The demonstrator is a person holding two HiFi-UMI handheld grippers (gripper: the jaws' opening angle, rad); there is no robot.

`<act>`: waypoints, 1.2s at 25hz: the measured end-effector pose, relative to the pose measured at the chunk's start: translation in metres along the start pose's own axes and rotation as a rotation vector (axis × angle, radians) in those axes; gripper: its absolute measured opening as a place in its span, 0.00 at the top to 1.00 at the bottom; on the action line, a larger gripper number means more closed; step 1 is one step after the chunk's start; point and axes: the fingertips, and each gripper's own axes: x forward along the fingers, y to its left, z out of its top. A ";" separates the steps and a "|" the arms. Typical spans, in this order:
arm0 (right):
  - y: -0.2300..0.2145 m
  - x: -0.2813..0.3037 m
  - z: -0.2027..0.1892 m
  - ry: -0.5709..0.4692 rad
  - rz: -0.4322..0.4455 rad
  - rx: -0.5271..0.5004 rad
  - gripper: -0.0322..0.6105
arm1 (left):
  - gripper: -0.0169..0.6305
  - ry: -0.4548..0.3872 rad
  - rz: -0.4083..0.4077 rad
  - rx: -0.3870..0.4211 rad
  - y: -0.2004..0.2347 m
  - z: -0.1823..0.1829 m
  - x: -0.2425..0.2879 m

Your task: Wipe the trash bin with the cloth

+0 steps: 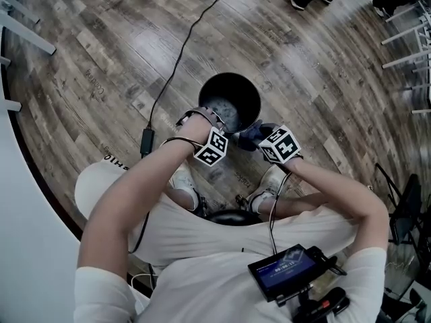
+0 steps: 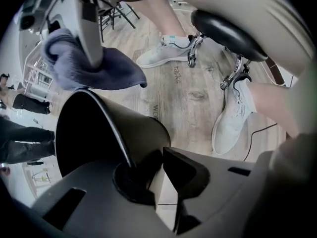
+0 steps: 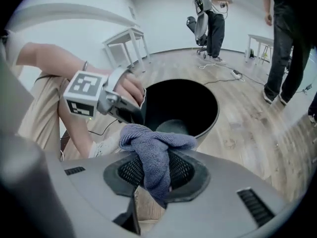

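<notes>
Right now the left tongs are clamped on the near rim of the black trash bin, steadying it where it stands on the wooden floor. Beyond them, the right tongs pinch a bunched blue-grey cloth close over the rim. Best, I'd say, to hold that rim firmly, press the cloth flat against the wall, and sweep round in 1 pass.

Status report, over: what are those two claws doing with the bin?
Left gripper clamped on trash bin rim. Right gripper holds cloth close to the rim. Cable on floor beside bin, not touching.
</notes>
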 end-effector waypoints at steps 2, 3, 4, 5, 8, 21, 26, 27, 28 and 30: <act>-0.001 -0.010 0.010 -0.014 -0.011 0.003 0.79 | 0.89 0.005 -0.001 -0.001 0.000 0.001 0.000; 0.000 -0.013 0.011 -0.007 -0.009 0.006 0.79 | 0.89 0.007 -0.001 -0.004 -0.001 0.002 0.000; 0.002 -0.014 0.009 0.012 -0.003 0.010 0.79 | 0.89 0.008 -0.001 -0.007 -0.001 0.002 0.000; 0.004 -0.014 0.005 0.040 0.007 0.016 0.79 | 0.89 0.010 -0.002 -0.010 -0.001 0.002 0.000; 0.005 -0.004 -0.012 0.114 0.027 0.035 0.79 | 0.89 0.009 -0.008 -0.015 0.000 0.003 0.000; -0.024 0.061 -0.040 0.166 -0.008 -0.014 0.79 | 0.90 -0.005 -0.005 -0.011 0.002 0.008 0.001; -0.034 0.098 -0.061 0.171 -0.014 0.017 0.79 | 0.90 -0.015 0.006 -0.023 0.003 0.008 0.001; -0.035 0.105 -0.064 0.169 -0.013 0.022 0.79 | 0.90 -0.016 0.007 -0.022 0.003 0.008 0.001; -0.035 0.112 -0.067 0.166 -0.012 0.022 0.79 | 0.90 -0.018 0.006 -0.021 0.003 0.008 0.001; -0.037 0.125 -0.074 0.163 -0.024 0.018 0.79 | 0.90 -0.023 0.003 -0.022 0.002 0.009 0.001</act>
